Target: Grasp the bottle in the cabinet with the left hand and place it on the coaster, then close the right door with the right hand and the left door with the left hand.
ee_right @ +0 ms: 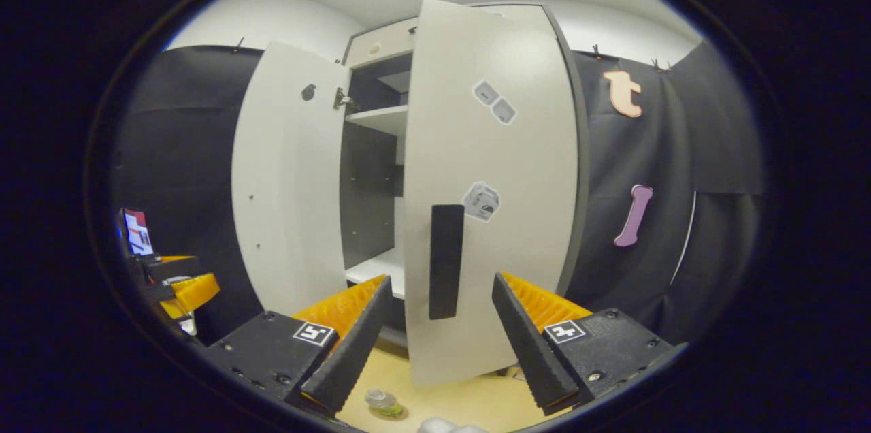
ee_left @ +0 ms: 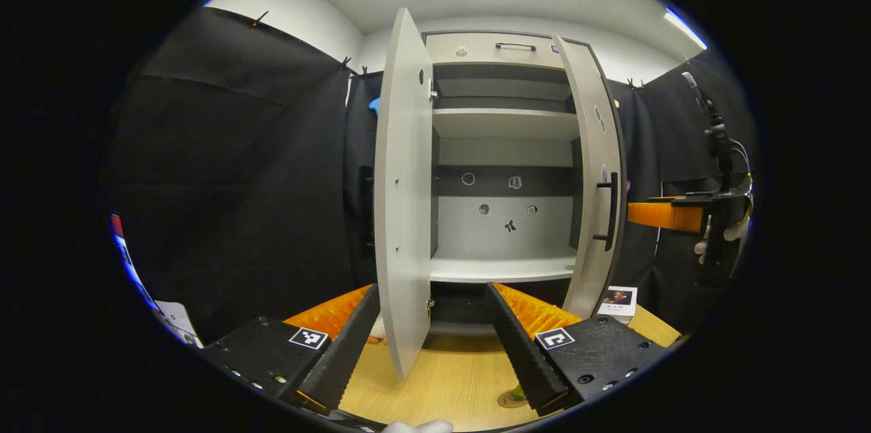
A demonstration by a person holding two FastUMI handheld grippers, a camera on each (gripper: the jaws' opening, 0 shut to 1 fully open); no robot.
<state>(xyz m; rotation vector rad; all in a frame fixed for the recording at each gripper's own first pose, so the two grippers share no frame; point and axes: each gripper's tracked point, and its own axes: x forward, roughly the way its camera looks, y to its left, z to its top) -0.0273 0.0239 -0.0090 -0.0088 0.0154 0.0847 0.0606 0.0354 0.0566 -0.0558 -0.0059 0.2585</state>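
Before the cabinet (ee_left: 503, 147), both doors stand ajar: the left door (ee_left: 403, 201) rises between the spread, empty left gripper (ee_left: 431, 344), the right door (ee_right: 476, 215) between the open right gripper (ee_right: 441, 344). Bottle (ee_right: 382, 402) stands on the table (ee_left: 442, 378) below.

— How is the cabinet (ee_left: 503, 167) placed?
— It is set on the table (ee_left: 449, 378), against the back wall. Its left door (ee_left: 403, 195) is swung out edge-on toward the left gripper (ee_left: 430, 341), whose open fingers are seen on either side of that door's lower edge.
— And the right door (ee_right: 486, 195)?
— It is held partly open, with its handle (ee_right: 446, 261) placed between the spread fingers of the right gripper (ee_right: 442, 331).
— Where is the bottle (ee_right: 381, 400) found?
— On the table, before the cabinet, standing on the coaster (ee_right: 391, 411) just below the right gripper's left finger.
— Anything beside the cabinet?
— A small card (ee_left: 618, 300) is stood on the table to the right of the right door.
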